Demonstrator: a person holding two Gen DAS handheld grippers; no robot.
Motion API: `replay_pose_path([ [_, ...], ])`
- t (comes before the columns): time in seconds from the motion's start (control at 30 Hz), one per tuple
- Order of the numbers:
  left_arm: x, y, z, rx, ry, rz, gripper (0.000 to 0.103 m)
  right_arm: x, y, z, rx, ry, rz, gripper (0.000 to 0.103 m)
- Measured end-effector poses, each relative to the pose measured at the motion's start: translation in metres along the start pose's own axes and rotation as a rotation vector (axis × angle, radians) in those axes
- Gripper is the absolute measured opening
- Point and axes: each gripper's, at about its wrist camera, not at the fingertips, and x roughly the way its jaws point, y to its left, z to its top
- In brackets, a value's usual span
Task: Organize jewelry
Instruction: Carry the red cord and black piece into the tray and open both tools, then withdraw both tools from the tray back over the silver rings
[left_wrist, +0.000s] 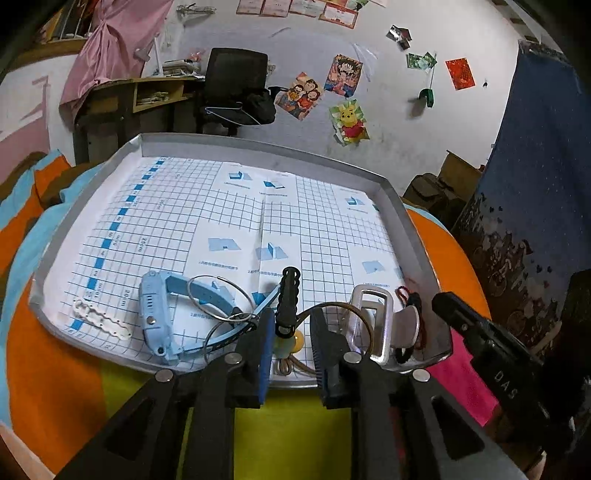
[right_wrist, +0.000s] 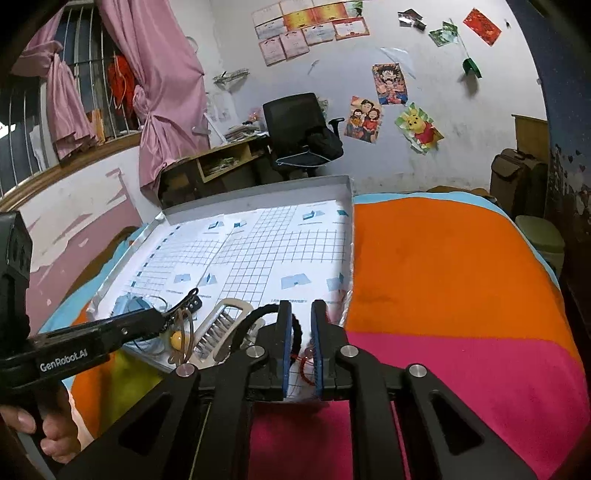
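A grey tray (left_wrist: 258, 142) lined with grid paper holds the jewelry along its near edge. In the left wrist view my left gripper (left_wrist: 293, 332) is shut on a black wavy hair clip (left_wrist: 289, 295) that points forward. A yellow bead pendant (left_wrist: 298, 338) on brown cord sits under the fingers. To the left lie a blue watch (left_wrist: 159, 314), wire hoops (left_wrist: 218, 299) and a white strip (left_wrist: 99, 319). A silver claw clip (left_wrist: 373, 325) lies to the right. My right gripper (right_wrist: 301, 325) is shut on a black braided cord (right_wrist: 293, 325), with red beads (right_wrist: 306, 360) beneath.
The tray rests on a bedspread (right_wrist: 443, 277) of orange, pink and yellow blocks. A hand (right_wrist: 55, 435) holds the left gripper's handle. Behind the tray stand a black office chair (right_wrist: 299, 129) and a wooden desk (right_wrist: 221, 158). A dark blue hanging (left_wrist: 535, 166) borders the right.
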Motion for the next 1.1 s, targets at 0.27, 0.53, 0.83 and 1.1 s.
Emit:
replay_pose_path([
  [0.27,-0.063,0.001,0.002,-0.036,-0.168,0.033,0.072,-0.037,0.004,0.006,-0.013,-0.081,-0.024,0.038],
  [0.53,-0.153,0.003,-0.017,-0.032,-0.33,0.124,0.101,-0.111,0.03,0.01,-0.08,-0.195,-0.058,0.08],
  [0.83,-0.239,0.006,-0.062,0.001,-0.462,0.249,0.103,-0.202,0.065,0.001,-0.124,-0.308,0.0,0.102],
  [1.1,-0.301,0.01,-0.104,-0.01,-0.538,0.279,0.103,-0.271,0.096,-0.031,-0.171,-0.375,0.041,0.102],
])
